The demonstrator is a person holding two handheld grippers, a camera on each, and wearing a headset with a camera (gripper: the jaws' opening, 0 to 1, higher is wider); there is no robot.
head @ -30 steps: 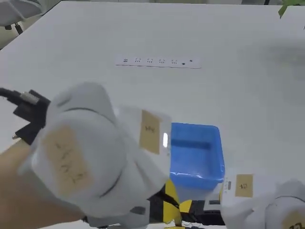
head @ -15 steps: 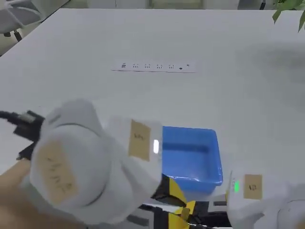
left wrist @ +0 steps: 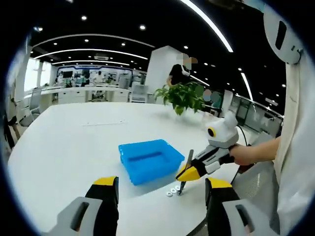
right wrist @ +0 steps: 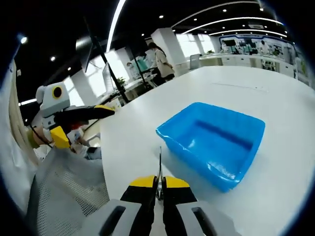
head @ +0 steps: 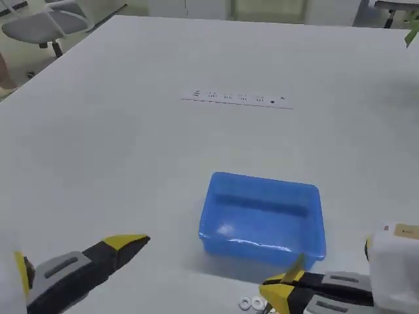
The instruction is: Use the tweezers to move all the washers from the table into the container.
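A blue container [head: 262, 216] stands on the white table [head: 131, 131], and nothing shows inside it. Two or three small white washers [head: 252, 303] lie just in front of it near the table's edge. My right gripper [head: 283, 292] is shut on thin metal tweezers [right wrist: 160, 167], low beside the washers. In the left gripper view the tweezers [left wrist: 187, 164] point down with their tip right by the washers [left wrist: 173, 190]. My left gripper [left wrist: 161, 186] is open and holds nothing; it hovers left of the container [left wrist: 150, 160].
A white power strip [head: 237, 99] lies flat farther back on the table. A grey chair [head: 46, 26] stands beyond the far left edge. A potted plant [left wrist: 182, 96] and people stand behind the table. The table's near edge is close to the washers.
The left gripper, which covered the lower left of the head view, has dropped away to the bottom left corner. The container and the washers now show unobstructed. The camera has shifted too.
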